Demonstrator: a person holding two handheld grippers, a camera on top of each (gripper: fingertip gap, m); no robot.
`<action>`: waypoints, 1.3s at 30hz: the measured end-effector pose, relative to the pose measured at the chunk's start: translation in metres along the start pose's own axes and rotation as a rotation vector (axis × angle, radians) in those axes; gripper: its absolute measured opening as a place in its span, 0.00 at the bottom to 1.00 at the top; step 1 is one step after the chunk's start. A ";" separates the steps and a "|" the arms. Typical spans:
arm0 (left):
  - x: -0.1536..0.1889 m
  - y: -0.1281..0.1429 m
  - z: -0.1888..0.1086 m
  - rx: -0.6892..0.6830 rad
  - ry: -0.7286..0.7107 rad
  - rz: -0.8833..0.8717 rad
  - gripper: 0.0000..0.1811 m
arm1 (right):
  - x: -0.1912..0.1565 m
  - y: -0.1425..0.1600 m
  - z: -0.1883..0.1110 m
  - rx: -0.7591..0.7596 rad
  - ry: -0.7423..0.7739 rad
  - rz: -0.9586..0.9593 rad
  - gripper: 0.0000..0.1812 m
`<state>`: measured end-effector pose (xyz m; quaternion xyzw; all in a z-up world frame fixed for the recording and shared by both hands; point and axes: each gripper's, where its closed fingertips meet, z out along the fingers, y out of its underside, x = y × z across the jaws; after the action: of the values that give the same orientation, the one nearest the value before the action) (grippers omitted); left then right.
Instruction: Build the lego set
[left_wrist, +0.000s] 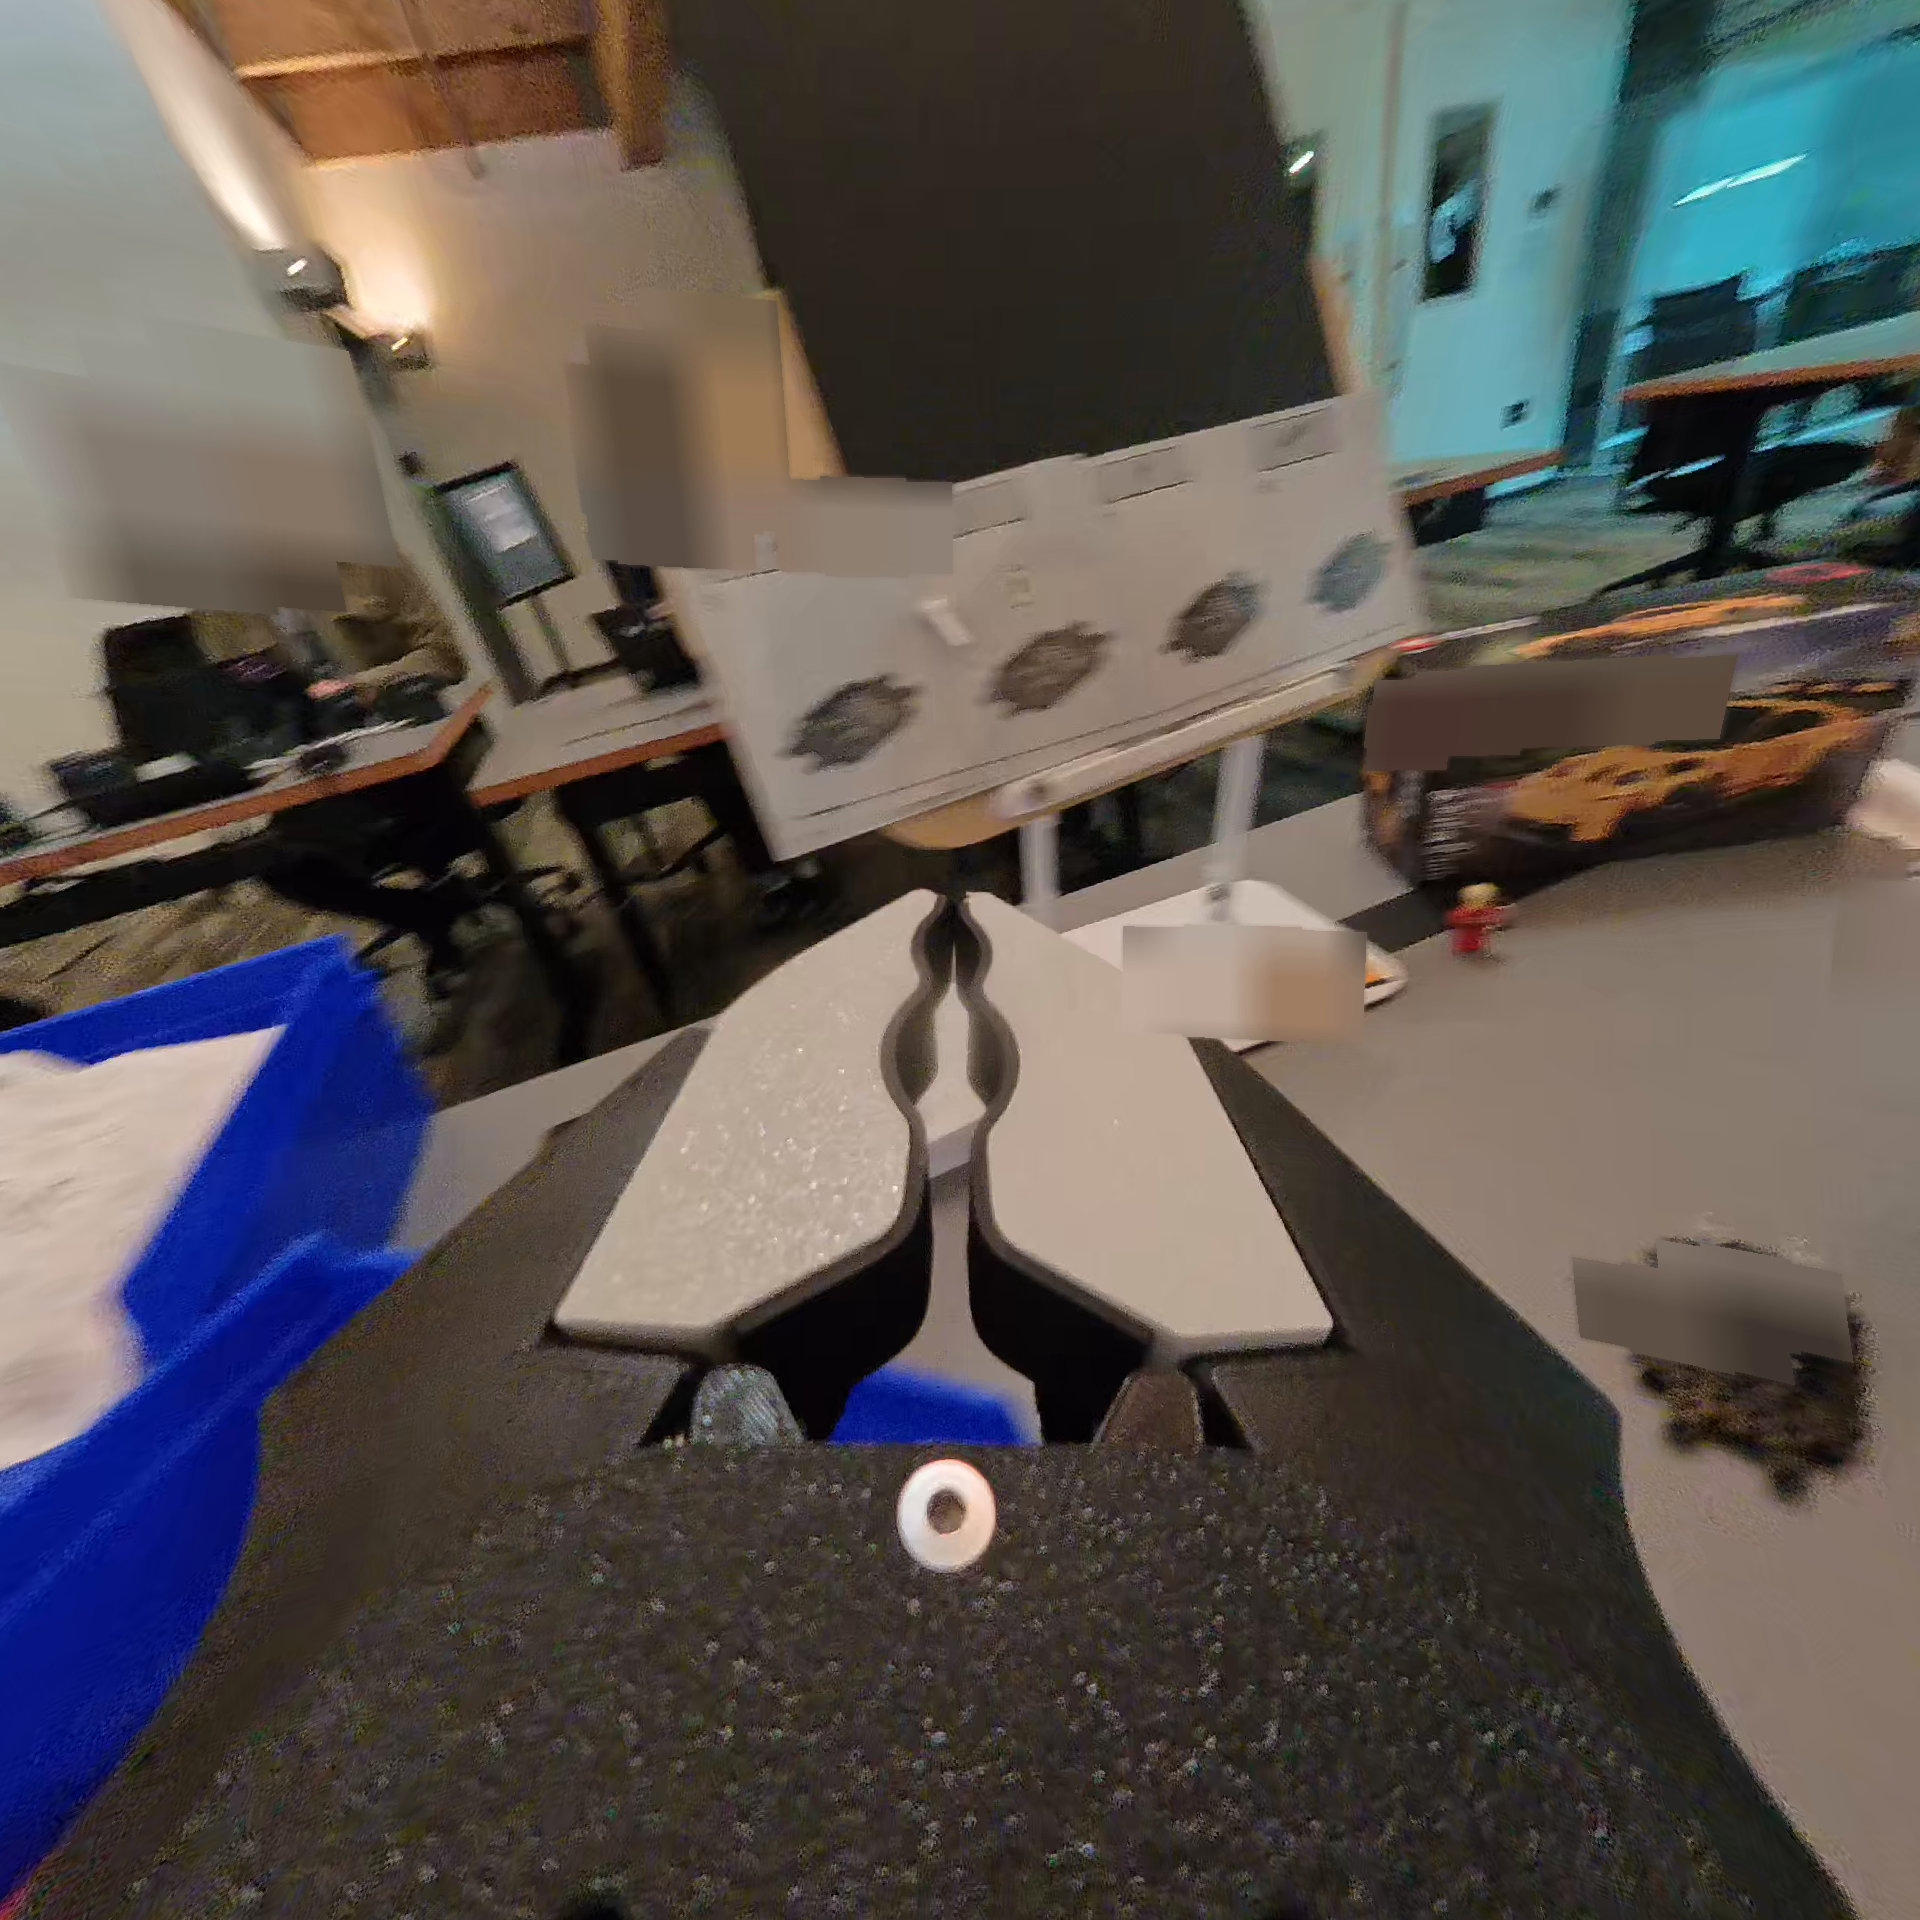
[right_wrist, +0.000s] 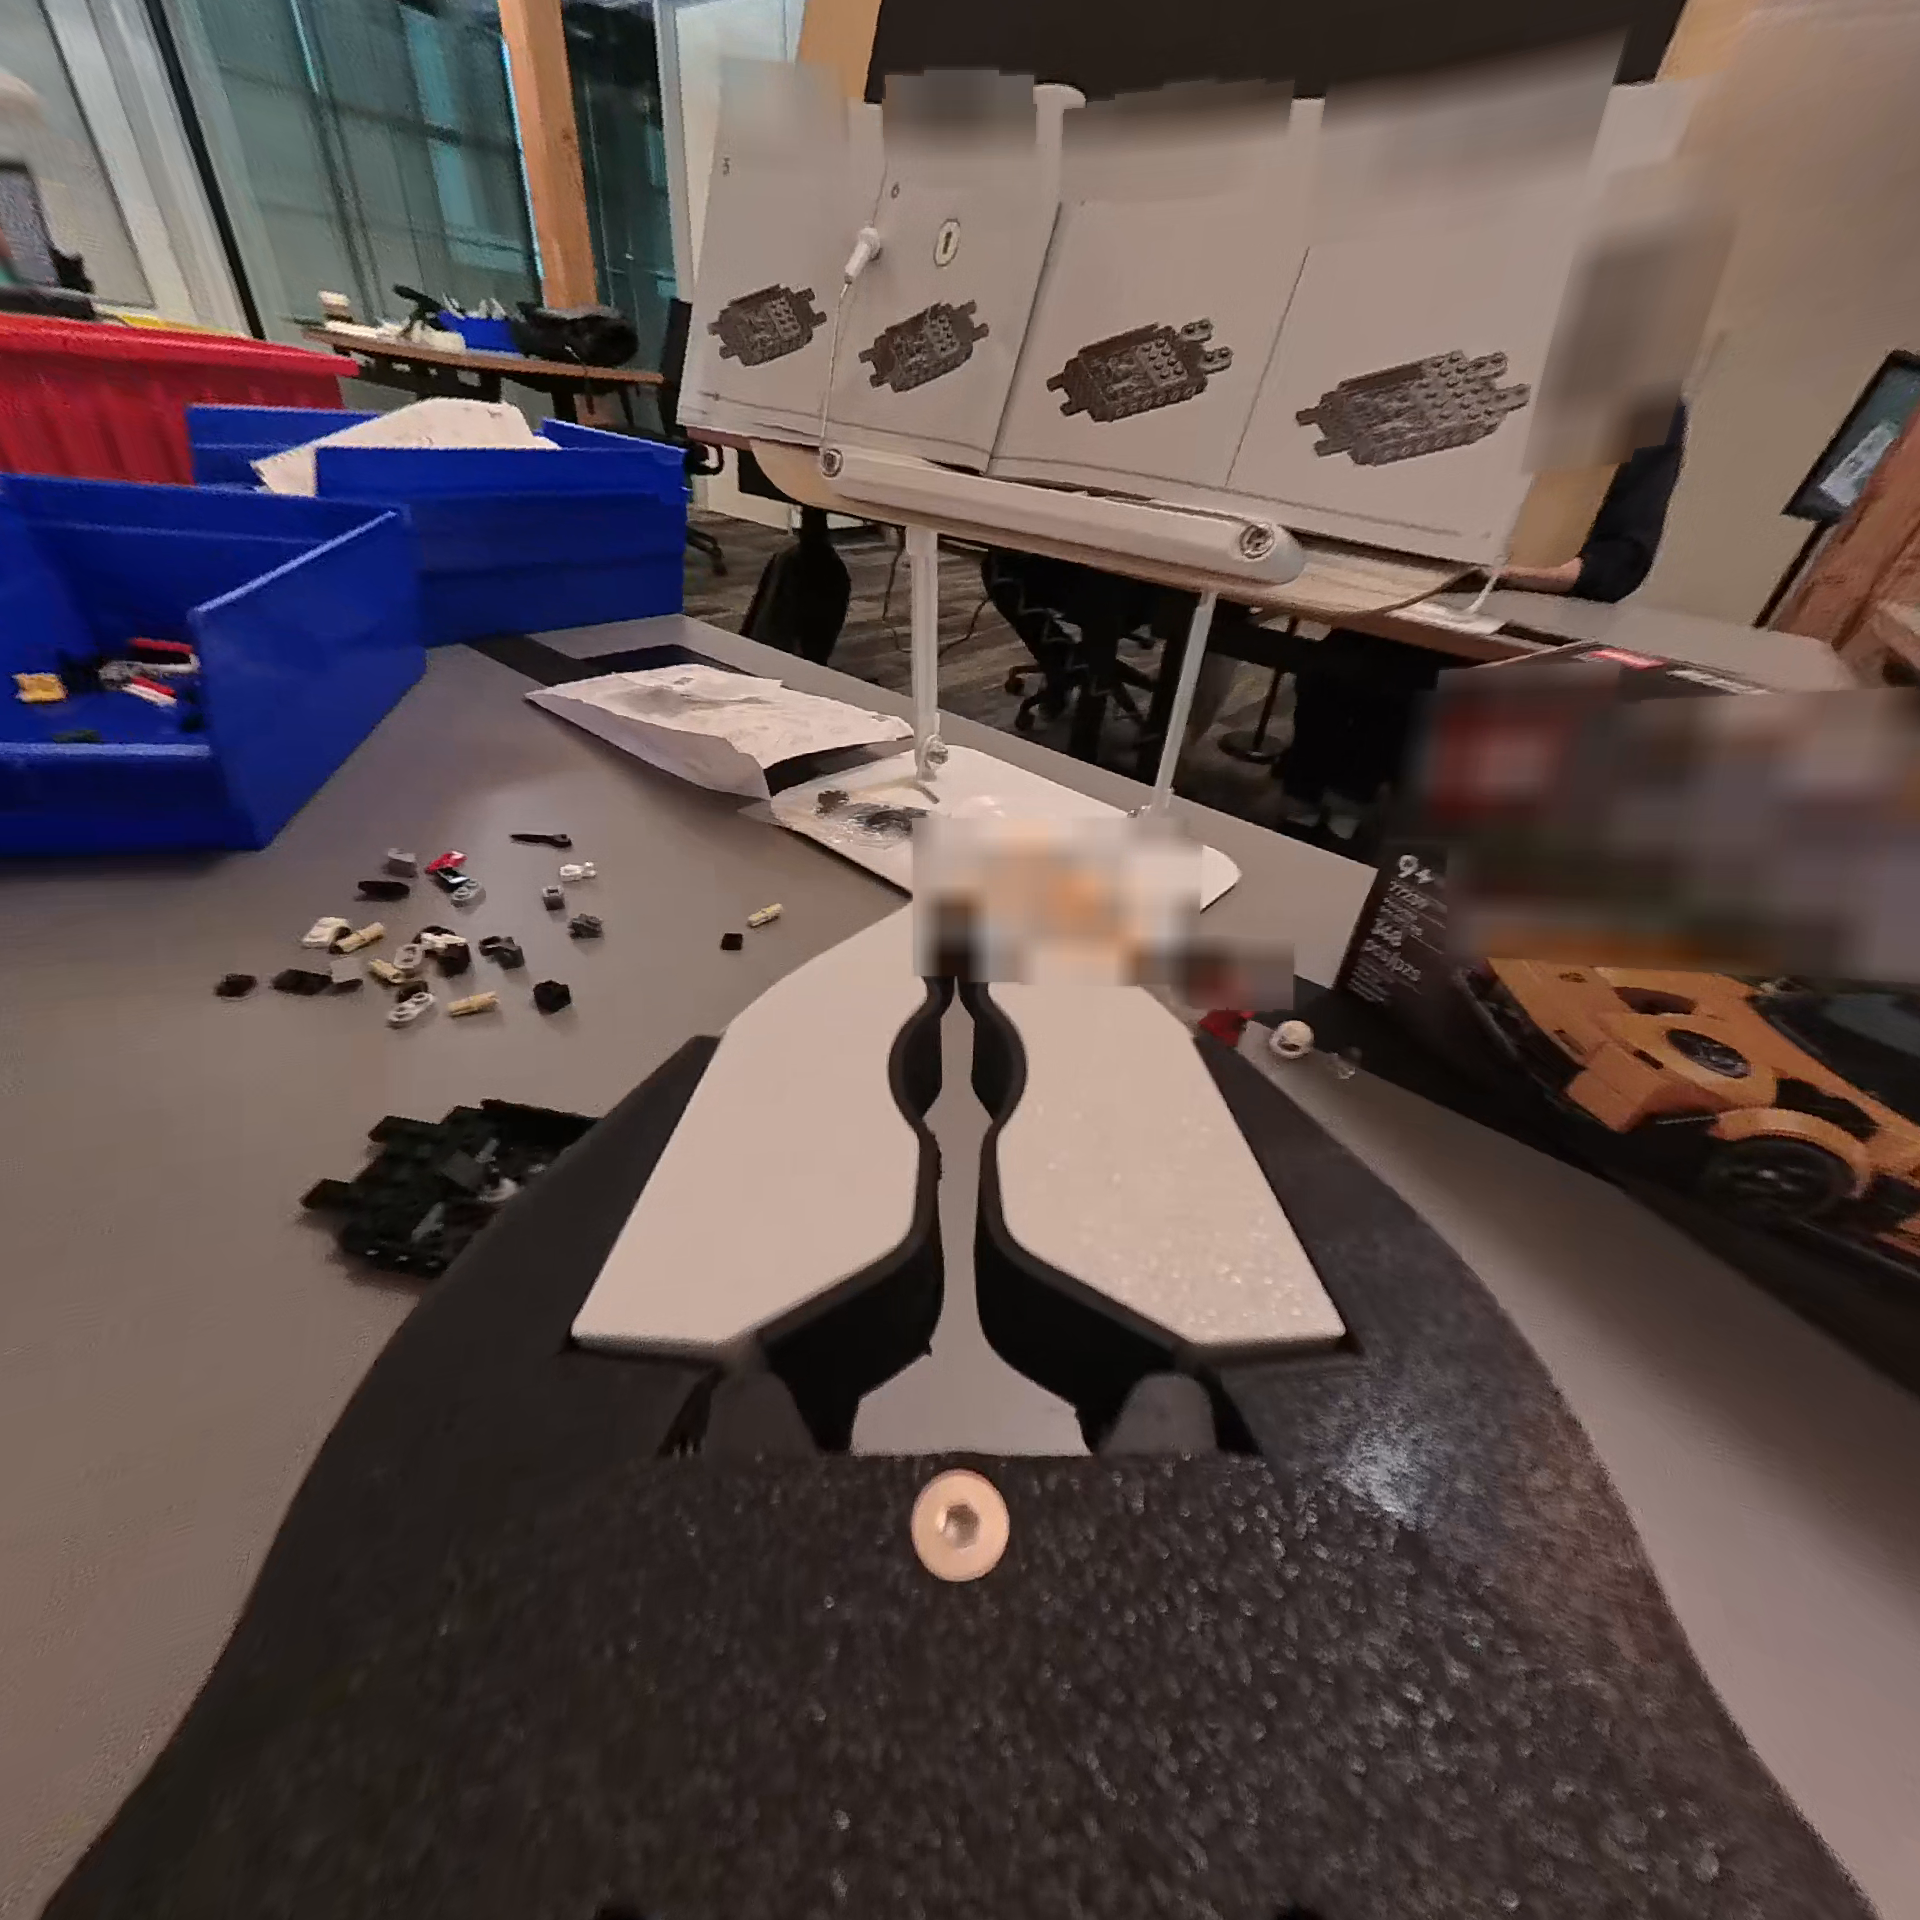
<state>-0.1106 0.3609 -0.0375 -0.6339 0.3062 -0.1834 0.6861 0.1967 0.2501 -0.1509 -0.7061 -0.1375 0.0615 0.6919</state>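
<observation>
Both the left gripper (left_wrist: 951, 920) and right gripper (right_wrist: 954, 987) are clenched with nothing in them. The black lego chassis (right_wrist: 447, 1179) sits just left of the right one, loose pieces (right_wrist: 416, 940) farther ahead-left. A careless swing could scatter those tiny bits.

table (right_wrist: 208, 1455) being seen as smooth matt grey | bins (right_wrist: 312, 644) as glossy blue plastic | gripper body (right_wrist: 935, 1766) as rough black plastic | instruction pages (right_wrist: 1143, 343) as matt paper

The left gripper (left_wrist: 951, 920) and the right gripper (right_wrist: 954, 992) each point forward and slightly up, pale fingers pressed together at the tips, nothing held between the jaws.
</observation>
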 end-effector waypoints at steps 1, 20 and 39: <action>-0.028 -0.001 -0.009 -0.035 -0.039 0.002 0.00 | 0.003 0.000 -0.002 0.004 0.020 -0.024 0.00; -0.197 0.218 -0.006 -1.099 0.006 0.177 0.11 | -0.001 0.013 -0.004 -0.046 0.016 -0.056 0.00; -0.226 0.280 0.007 -1.354 -0.035 0.367 0.08 | -0.019 0.018 -0.001 -0.077 -0.075 -0.060 0.00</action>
<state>-0.3127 0.5466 -0.2705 -0.8627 0.4440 0.1767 0.1653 0.1810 0.2434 -0.1703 -0.7251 -0.1865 0.0619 0.6600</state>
